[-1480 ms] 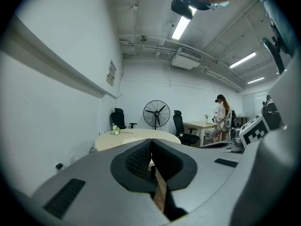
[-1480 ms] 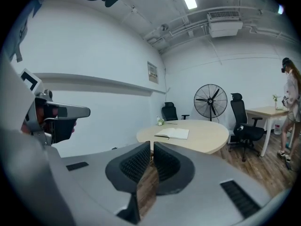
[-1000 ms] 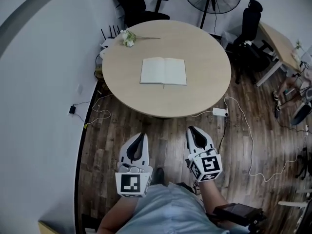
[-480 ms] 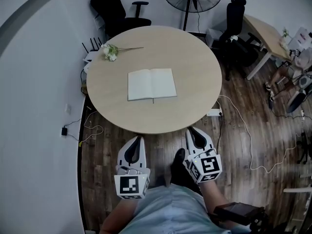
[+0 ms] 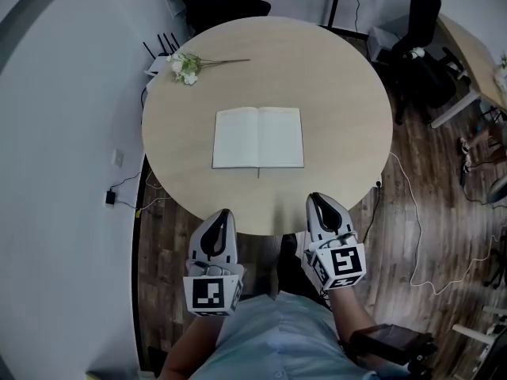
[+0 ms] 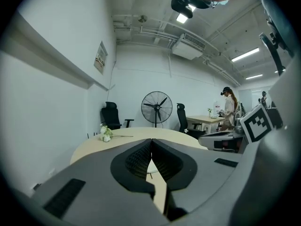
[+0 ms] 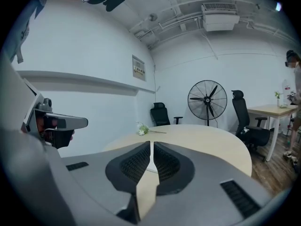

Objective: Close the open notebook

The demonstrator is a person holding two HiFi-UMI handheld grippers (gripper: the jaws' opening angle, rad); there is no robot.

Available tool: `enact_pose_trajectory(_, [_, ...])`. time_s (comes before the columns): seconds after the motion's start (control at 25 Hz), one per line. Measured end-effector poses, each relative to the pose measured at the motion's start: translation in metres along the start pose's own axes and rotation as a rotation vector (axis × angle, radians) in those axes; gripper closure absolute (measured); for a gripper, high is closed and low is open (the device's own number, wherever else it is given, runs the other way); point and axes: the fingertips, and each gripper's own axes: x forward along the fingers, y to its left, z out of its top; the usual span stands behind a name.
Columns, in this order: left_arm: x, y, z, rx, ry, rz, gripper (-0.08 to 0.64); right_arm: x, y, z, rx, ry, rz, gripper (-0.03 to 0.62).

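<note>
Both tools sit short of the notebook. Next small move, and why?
Probably reach the right tool forward over the table to the right edge of the notebook, opening its jaws: it lies open mid-table, while this and the left tool are shut, empty, at the near rim.

Open notebook [image 5: 258,137], blank pale pages up, flat at middle of round wooden table [image 5: 333,93]

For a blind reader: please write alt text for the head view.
An open notebook lies flat on a round table, a white flower sprig near the far left edge. The left gripper and right gripper, both shut and empty, hover at the near rim.
</note>
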Motion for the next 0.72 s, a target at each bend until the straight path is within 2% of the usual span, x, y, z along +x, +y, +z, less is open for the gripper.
enact_pose_trajectory(0.32, [0.081,0.013,0.017,0.017,0.039,0.124,0.540,0.080,-0.045,0.028,0.012,-0.008,0.134,0.541])
enact_pose_trajectory(0.72, [0.114,0.014,0.062,0.056,-0.013,0.196,0.540,0.117,-0.065,0.072,0.014,-0.063,0.220,0.541])
